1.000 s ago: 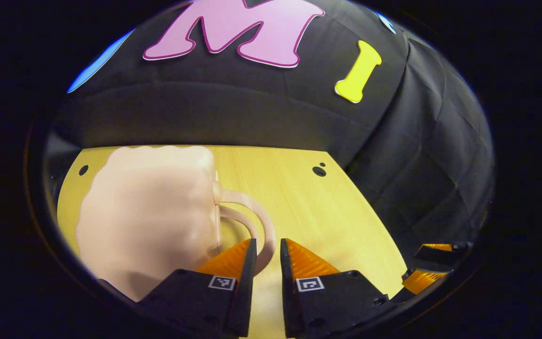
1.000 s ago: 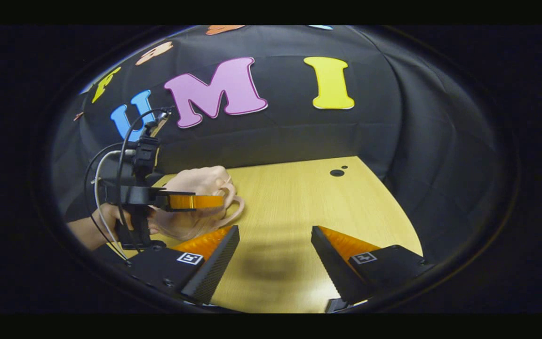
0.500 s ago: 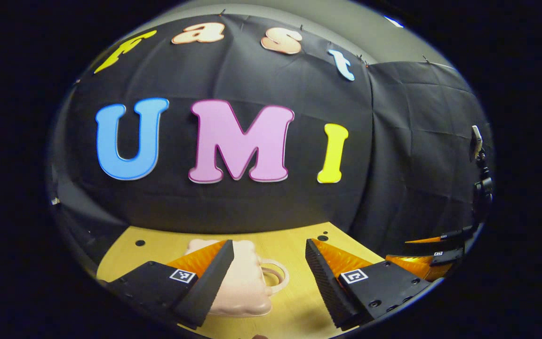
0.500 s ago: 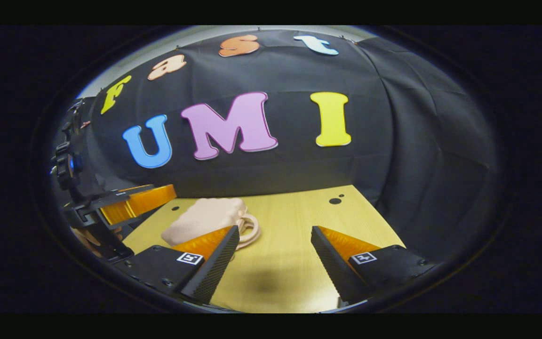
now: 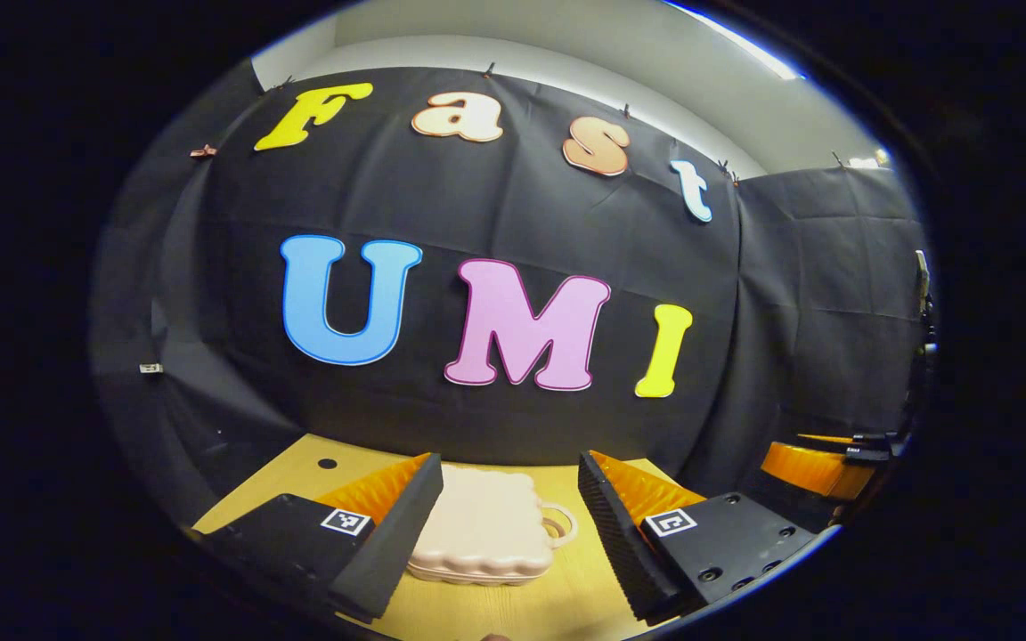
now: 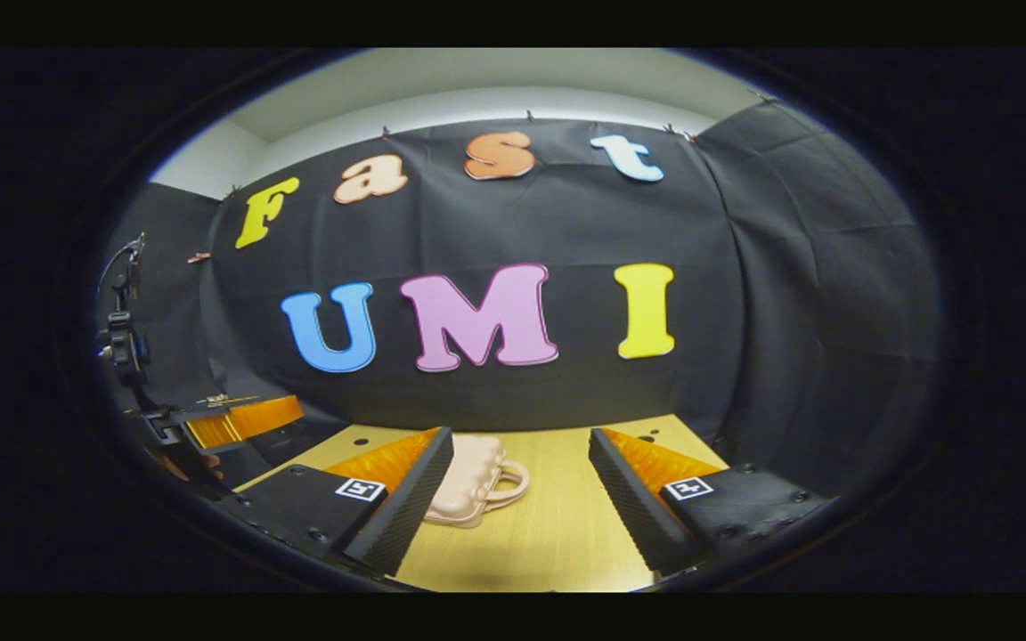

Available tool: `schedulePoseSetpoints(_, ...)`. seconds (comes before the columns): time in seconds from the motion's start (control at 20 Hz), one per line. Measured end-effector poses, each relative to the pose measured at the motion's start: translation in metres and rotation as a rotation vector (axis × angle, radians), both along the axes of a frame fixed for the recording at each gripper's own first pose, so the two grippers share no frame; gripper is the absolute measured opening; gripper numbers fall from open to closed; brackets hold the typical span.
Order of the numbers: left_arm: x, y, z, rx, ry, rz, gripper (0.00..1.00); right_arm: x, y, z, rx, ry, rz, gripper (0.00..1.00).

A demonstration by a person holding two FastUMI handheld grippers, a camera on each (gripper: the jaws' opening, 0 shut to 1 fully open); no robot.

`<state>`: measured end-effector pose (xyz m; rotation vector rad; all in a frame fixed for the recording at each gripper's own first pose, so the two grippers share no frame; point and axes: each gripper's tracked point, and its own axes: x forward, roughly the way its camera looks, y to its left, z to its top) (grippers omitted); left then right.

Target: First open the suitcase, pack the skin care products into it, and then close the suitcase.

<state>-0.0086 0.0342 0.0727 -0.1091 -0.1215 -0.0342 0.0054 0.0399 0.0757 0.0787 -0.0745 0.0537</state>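
While both claws gape, suitcase (image 5: 484, 527) lies beyond left claw (image 5: 508, 521).

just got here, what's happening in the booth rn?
A person holds a two-finger gripper in each hand above a wooden table. A small pink suitcase lies flat and closed on it, handle pointing right. The left gripper and right gripper are both open, raised off the table and touching nothing. No skin care products are out on the table, so the packing looks finished or the suitcase has yet to be opened; the views can't settle which.
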Motion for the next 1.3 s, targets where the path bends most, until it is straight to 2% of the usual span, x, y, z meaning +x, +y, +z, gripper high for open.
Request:
schedulePoseSetpoints(0.1,-0.006,0.009,-0.004,-0.002,-0.006,0.016,0.96,-0.007,0.002,0.015,-0.036,-0.072,-0.006,0.97)
schedulePoseSetpoints(0.15,-0.008,0.014,-0.007,-0.001,0.001,0.028,0.96,-0.011,0.006,0.017,-0.047,-0.080,-0.002,1.00)
schedulePoseSetpoints(0.2,-0.010,0.014,-0.007,-0.003,0.006,0.031,0.96,-0.012,0.008,0.015,-0.053,-0.074,0.002,0.97)
schedulePoseSetpoints(0.25,-0.012,0.015,-0.004,-0.006,0.002,0.033,0.96,-0.013,0.007,0.013,-0.049,-0.069,0.005,1.00)
schedulePoseSetpoints(0.35,-0.017,0.015,0.000,0.000,-0.009,0.039,0.96,-0.017,0.009,0.013,-0.030,-0.067,0.007,0.97)
schedulePoseSetpoints(0.65,-0.031,0.012,-0.005,0.086,-0.009,0.062,0.96,-0.026,0.010,0.004,-0.003,-0.055,0.007,0.97)
schedulePoseSetpoints(0.7,-0.032,0.013,-0.004,0.099,-0.018,0.071,0.96,-0.027,0.010,0.002,0.004,-0.052,0.005,0.90)
schedulePoseSetpoints(0.75,-0.033,0.013,-0.005,0.109,-0.022,0.072,0.96,-0.032,0.012,0.001,0.011,-0.049,0.007,0.90)
schedulePoseSetpoints(0.8,-0.035,0.009,-0.007,0.120,-0.020,0.068,0.96,-0.034,0.012,-0.001,0.015,-0.048,0.007,0.97)
schedulePoseSetpoints(0.85,-0.036,0.007,-0.009,0.127,-0.016,0.066,0.96,-0.036,0.012,-0.002,0.017,-0.048,0.006,0.90)
schedulePoseSetpoints(0.9,-0.037,0.006,-0.010,0.131,-0.014,0.060,0.96,-0.037,0.013,-0.003,0.017,-0.049,0.007,0.97)
schedulePoseSetpoints(1.0,-0.037,0.004,-0.012,0.136,-0.006,0.053,0.96,-0.040,0.014,-0.002,0.021,-0.051,0.009,0.97)
schedulePoseSetpoints(1.05,-0.037,0.005,-0.012,0.138,-0.002,0.058,0.96,-0.041,0.015,-0.002,0.019,-0.055,0.009,0.90)
schedulePoseSetpoints(1.1,-0.037,0.009,-0.012,0.139,-0.003,0.074,0.96,-0.040,0.016,-0.001,0.017,-0.057,0.010,0.97)
schedulePoseSetpoints(1.15,-0.038,0.015,-0.010,0.138,-0.011,0.095,0.96,-0.041,0.017,-0.002,0.015,-0.057,0.012,0.97)
schedulePoseSetpoints(1.2,-0.038,0.019,-0.009,0.139,-0.018,0.114,0.96,-0.042,0.019,-0.002,0.014,-0.058,0.016,0.90)
schedulePoseSetpoints(1.25,-0.039,0.022,-0.009,0.138,-0.018,0.128,0.96,-0.042,0.021,-0.002,0.012,-0.056,0.020,0.89)
schedulePoseSetpoints(1.3,-0.040,0.024,-0.011,0.132,-0.013,0.132,0.96,-0.041,0.022,-0.004,0.008,-0.052,0.021,0.97)
